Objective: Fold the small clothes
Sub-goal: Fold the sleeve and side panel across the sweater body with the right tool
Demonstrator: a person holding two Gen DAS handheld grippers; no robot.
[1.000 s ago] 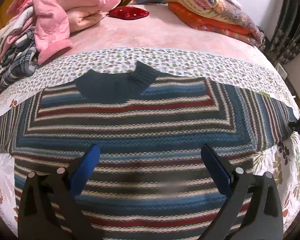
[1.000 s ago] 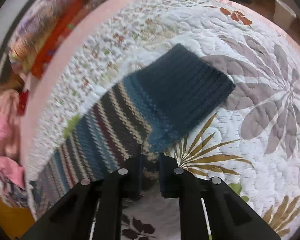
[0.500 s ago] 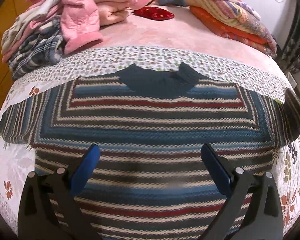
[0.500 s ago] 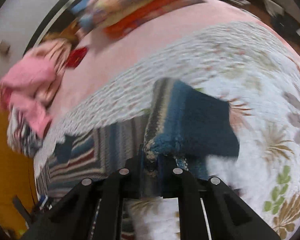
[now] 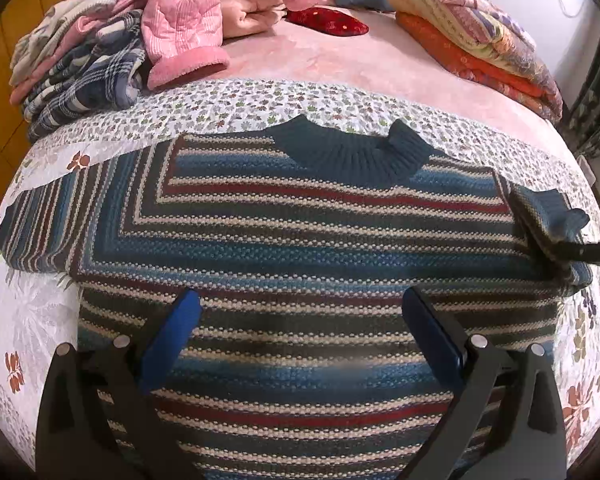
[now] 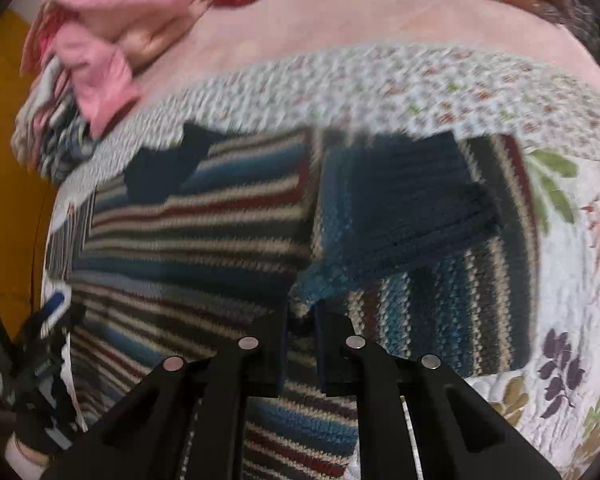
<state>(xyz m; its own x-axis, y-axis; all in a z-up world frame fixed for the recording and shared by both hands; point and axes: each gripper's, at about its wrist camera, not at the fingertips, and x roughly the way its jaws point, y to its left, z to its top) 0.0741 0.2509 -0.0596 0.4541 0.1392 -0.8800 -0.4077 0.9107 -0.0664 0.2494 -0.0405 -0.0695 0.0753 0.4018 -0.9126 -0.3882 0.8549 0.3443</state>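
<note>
Now a striped sweater (image 5: 300,240) is lying flat across the bed (image 5: 308,60), collar toward the far edge, where piles of clothes (image 5: 112,40) and folded blankets (image 5: 480,44) are sitting. The left hand-held gripper (image 5: 300,320) is hovering wide open over the sweater's body, gripping nothing. The right hand-held gripper (image 6: 302,316) is pinching the sleeve (image 6: 400,216) closed, laying its dark cuff across the sweater's right shoulder.

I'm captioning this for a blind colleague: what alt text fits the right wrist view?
The right gripper, shut on the cuff of a striped sweater, carries the sleeve over the sweater's body on a floral quilt. Pink clothes lie heaped behind.
</note>
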